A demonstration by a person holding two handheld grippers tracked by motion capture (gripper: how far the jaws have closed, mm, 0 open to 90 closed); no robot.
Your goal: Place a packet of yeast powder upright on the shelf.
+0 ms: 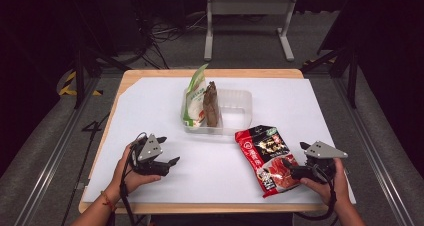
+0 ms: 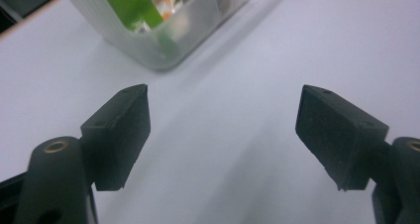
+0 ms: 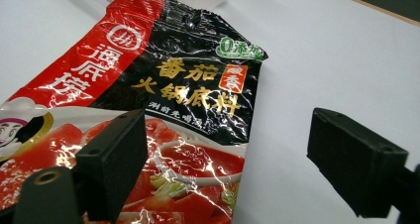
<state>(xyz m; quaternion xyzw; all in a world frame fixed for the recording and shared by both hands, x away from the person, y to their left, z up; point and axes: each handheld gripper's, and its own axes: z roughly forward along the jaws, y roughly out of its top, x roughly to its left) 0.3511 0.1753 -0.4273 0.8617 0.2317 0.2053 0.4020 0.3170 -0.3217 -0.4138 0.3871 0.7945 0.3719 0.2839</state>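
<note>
A red and black soup-base packet (image 1: 264, 158) lies flat on the white sheet at the right front. My right gripper (image 1: 295, 156) sits at its near right edge, open. In the right gripper view the packet (image 3: 163, 95) runs under the left jaw, its edge lies between the jaws, and the right gripper (image 3: 228, 149) does not press on it. My left gripper (image 1: 169, 153) rests low over the sheet at the left front, open and with nothing in it (image 2: 223, 130). A clear plastic container (image 1: 235, 113) stands at mid-table and holds a green-white packet (image 1: 195, 98) and a brown packet (image 1: 211, 105), both upright.
The container's corner (image 2: 163, 35) with the green packet (image 2: 131, 6) lies just beyond my left jaws. The white sheet (image 1: 150, 106) covers a wooden table (image 1: 210, 72). A grey metal stand (image 1: 247, 8) and cables are on the floor behind it.
</note>
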